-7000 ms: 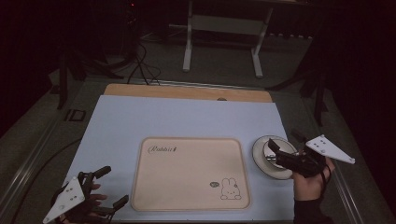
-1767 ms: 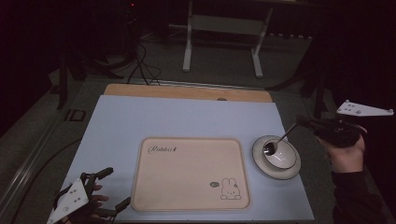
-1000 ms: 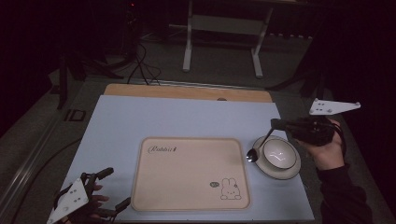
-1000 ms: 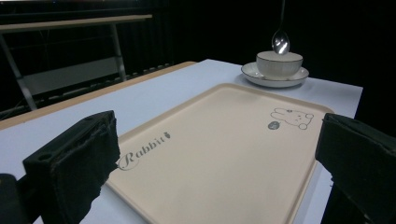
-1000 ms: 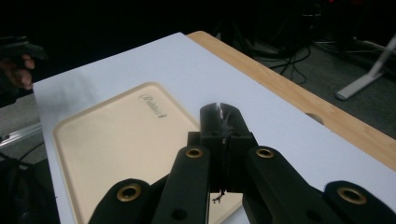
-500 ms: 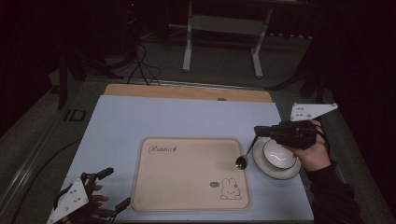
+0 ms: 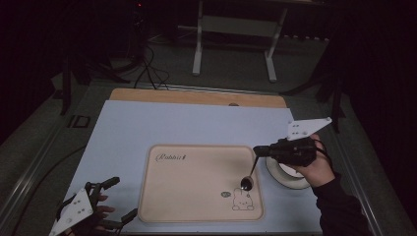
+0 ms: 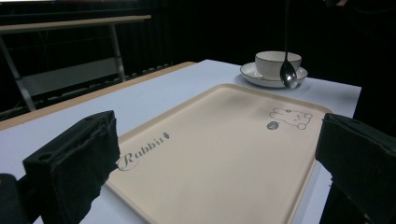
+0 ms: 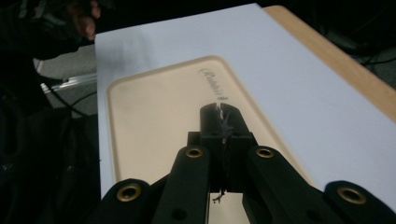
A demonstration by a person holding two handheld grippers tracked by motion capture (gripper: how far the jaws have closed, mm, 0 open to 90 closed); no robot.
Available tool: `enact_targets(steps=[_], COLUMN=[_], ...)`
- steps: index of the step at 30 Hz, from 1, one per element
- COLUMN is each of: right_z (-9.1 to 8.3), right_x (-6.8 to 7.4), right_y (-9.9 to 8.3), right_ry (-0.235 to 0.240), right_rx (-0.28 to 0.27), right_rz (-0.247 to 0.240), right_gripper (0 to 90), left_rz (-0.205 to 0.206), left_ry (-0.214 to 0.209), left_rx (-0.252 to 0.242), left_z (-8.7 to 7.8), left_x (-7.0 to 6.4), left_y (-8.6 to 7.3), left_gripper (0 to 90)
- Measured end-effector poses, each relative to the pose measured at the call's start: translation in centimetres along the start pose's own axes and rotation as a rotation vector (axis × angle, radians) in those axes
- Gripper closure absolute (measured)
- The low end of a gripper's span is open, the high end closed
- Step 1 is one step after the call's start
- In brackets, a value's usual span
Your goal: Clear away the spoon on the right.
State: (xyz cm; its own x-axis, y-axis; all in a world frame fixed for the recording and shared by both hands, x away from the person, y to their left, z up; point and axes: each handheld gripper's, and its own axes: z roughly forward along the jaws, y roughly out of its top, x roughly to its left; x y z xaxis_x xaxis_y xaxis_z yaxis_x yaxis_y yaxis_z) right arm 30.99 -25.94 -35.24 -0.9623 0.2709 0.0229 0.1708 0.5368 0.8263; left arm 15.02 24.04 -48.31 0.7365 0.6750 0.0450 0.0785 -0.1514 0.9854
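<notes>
A beige tray (image 7: pixel 196 182) printed "Rabbit" lies in the middle of the pale blue mat. My right gripper (image 7: pixel 257 149) hovers over the tray's right edge, shut on the handle of a metal spoon (image 7: pixel 246 183). The spoon hangs down with its bowl just above the rabbit drawing. From the right gripper view, the jaws (image 9: pixel 220 119) pinch the thin handle over the tray (image 9: pixel 154 116). A white cup on a saucer (image 7: pixel 287 172) stands right of the tray, behind the hand. My left gripper (image 7: pixel 123 197) rests open at the front left corner. Ahead of it I see the spoon (image 8: pixel 288 74) and the cup (image 8: pixel 275 63).
The blue mat (image 7: pixel 187 125) covers a wooden table whose far edge (image 7: pixel 196 97) shows. A metal stand (image 7: pixel 236 34) and cables lie on the floor beyond. The left hand (image 9: pixel 84 18) appears far off in the right gripper view.
My right gripper lifted the spoon out of the cup and carried it left, over the tray's right part. The left gripper stayed where it was.
</notes>
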Motion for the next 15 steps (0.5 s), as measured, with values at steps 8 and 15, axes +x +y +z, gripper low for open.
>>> enact_targets(steps=[8,15], right_z=[2.3,3.8], right_x=[0.5,0.7], right_y=[-0.7,-1.0], right_ry=[0.101,0.153], right_rx=[0.006,0.022], right_rz=[-0.017,-0.029], right_gripper=[89.8,89.8], left_rz=[-0.002,-0.003], left_ry=[-0.001,-0.001], left_rx=[0.002,0.002], left_z=[0.0,0.0], left_x=[0.0,0.0], left_y=[0.0,0.0], left_gripper=[0.0,0.0])
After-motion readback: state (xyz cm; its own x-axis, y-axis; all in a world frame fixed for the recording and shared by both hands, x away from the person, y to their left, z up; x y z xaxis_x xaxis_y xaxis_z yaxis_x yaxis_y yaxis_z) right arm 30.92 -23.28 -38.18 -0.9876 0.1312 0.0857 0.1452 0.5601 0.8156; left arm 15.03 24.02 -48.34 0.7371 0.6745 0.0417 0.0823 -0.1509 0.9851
